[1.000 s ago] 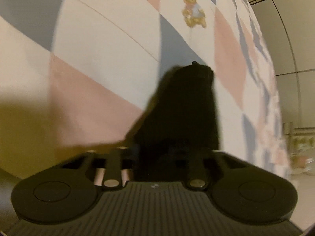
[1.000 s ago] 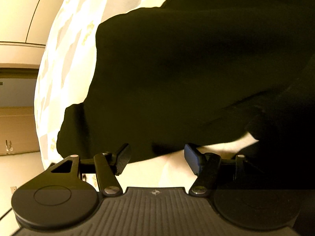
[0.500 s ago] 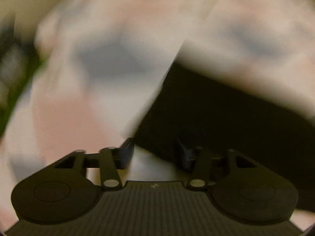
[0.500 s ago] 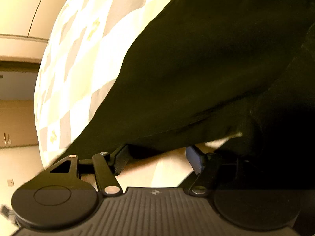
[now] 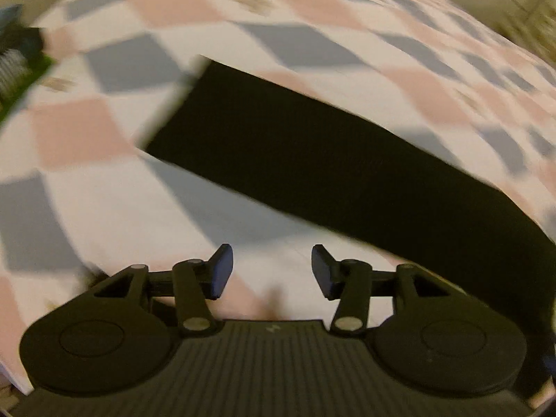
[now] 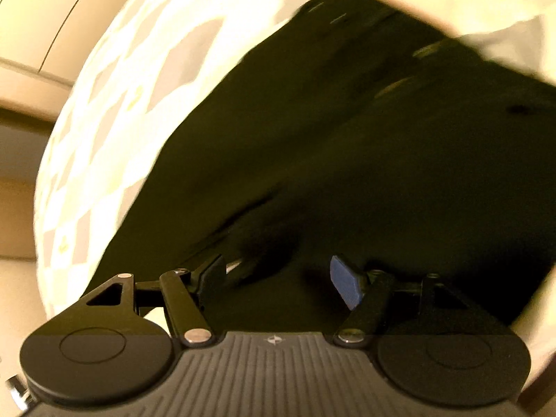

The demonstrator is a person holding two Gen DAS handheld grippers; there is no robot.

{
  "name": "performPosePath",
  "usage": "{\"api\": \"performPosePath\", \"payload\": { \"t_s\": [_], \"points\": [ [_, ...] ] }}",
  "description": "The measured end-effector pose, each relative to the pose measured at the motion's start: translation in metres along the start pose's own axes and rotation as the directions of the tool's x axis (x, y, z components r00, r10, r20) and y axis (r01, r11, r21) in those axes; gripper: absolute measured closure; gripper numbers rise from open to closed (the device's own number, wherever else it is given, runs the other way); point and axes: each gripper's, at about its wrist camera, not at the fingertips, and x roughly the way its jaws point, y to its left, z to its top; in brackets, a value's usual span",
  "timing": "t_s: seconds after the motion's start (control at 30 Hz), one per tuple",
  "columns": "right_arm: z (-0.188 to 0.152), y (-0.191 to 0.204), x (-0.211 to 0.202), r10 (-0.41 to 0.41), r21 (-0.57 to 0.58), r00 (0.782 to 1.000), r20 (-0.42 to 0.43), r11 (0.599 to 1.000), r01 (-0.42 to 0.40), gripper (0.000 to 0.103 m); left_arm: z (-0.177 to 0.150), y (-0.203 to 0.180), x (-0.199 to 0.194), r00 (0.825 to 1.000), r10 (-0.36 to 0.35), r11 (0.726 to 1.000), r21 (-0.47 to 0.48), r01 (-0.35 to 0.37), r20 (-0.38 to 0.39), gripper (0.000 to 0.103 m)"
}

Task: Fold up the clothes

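A black garment [image 5: 312, 160] lies as a long flat band on a bed covered by a pink, grey and white checked sheet [image 5: 104, 208]. My left gripper [image 5: 271, 271] is open and empty, above the sheet just in front of the garment's near edge. In the right wrist view the same black garment [image 6: 347, 146] fills most of the frame. My right gripper [image 6: 278, 278] is open and empty, its fingers low over the black cloth. The picture is motion-blurred.
A green and dark object [image 5: 21, 66] lies at the bed's far left edge. A pale wall [image 6: 52, 17] and floor show left of the bed in the right wrist view. A pale blurred shape [image 6: 469, 3] crosses the top right there.
My left gripper opened, let go of the black cloth and pulled back over the sheet. My right gripper stayed open and moved further over the garment, which now lies flatter.
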Motion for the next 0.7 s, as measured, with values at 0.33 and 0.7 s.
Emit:
{"api": "performPosePath", "payload": {
  "t_s": [0.33, 0.7],
  "points": [
    [0.067, -0.141, -0.074, -0.122, -0.071, 0.983, 0.138, 0.989, 0.133, 0.036, -0.116, -0.108, -0.037, 0.992, -0.107, 0.99, -0.1, 0.1, -0.067, 0.056],
    [0.088, -0.192, -0.033, 0.133, 0.175, 0.989, -0.065, 0.977, -0.12, 0.074, -0.19, -0.182, -0.079, 0.993, -0.087, 0.986, -0.148, 0.075, -0.077, 0.054]
  ]
}}
